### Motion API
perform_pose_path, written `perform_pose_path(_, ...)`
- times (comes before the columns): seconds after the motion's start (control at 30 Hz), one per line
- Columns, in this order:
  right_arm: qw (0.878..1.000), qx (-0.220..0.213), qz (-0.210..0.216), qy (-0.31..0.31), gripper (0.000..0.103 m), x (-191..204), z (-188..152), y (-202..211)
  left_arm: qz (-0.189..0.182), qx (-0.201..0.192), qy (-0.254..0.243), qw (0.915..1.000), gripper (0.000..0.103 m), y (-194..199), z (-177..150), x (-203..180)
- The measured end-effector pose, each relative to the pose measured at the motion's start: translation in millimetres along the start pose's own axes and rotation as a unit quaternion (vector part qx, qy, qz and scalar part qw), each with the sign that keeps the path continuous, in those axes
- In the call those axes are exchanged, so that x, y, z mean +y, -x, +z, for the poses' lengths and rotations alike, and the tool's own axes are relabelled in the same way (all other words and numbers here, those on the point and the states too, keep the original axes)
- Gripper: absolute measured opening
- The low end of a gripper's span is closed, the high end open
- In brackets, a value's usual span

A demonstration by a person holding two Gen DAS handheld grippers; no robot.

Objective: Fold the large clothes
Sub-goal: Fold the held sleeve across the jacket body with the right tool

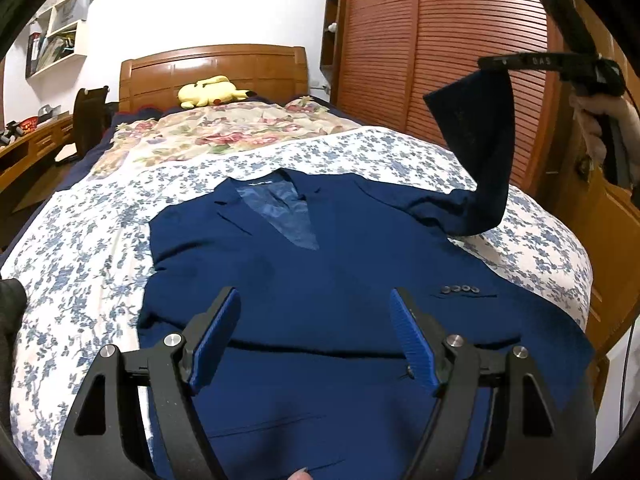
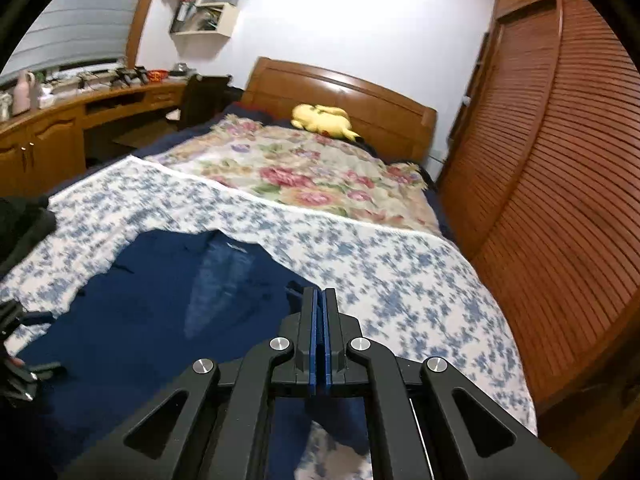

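I am seeing the navy blue suit jacket [image 1: 320,280] lying face-up on the blue-floral bedspread [image 1: 80,248]; right claw [image 1: 486,63], pressed together, is pinching its sleeve cuff [image 1: 472,112] aloft; left claw [image 1: 316,308] is hovering spread.

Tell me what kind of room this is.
A bedroom, almost certainly. There is a bed with a wooden headboard and floral covers, a yellow plush toy lying by the headboard, and a slatted wooden wardrobe alongside. A navy jacket lies spread on the bed.
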State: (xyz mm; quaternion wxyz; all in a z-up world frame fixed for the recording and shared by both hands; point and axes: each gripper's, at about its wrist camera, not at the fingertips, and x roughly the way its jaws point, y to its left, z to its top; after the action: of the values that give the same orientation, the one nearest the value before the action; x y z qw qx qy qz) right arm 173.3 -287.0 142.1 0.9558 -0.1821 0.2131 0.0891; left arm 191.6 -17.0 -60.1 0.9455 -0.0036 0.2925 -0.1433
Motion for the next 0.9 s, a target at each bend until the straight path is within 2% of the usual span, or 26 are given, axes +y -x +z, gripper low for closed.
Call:
perform_pose_path(0.23, 0.998, -0.040, 0.048, 0.024, 0.002, 21, 9, 21, 0.017, -0.007, 0.003, 0.9998, 0.077, 9, -1, 16)
perform_pose_path(0.5, 0.988, -0.070, 0.129, 0.048, 0.002, 52, 0, 47, 0.032, -0.017, 0.020, 0.9991, 0.077, 20, 0, 37)
perform_pose_path(0.63, 0.982, -0.064, 0.167, 0.059, 0.002, 60, -18, 61, 0.038, -0.023, 0.034, 0.9984, 0.077, 26, 1, 50)
perform_pose_path(0.8, 0.979, -0.035, 0.192, 0.063, 0.002, 56, -44, 49, 0.045, -0.028, 0.053, 0.9972, 0.077, 31, 2, 66)
perform_pose_path(0.9, 0.978, -0.018, 0.201, 0.057, 0.002, 54, -44, 40, 0.048, -0.029, 0.061, 0.9965, 0.077, 32, 2, 71)
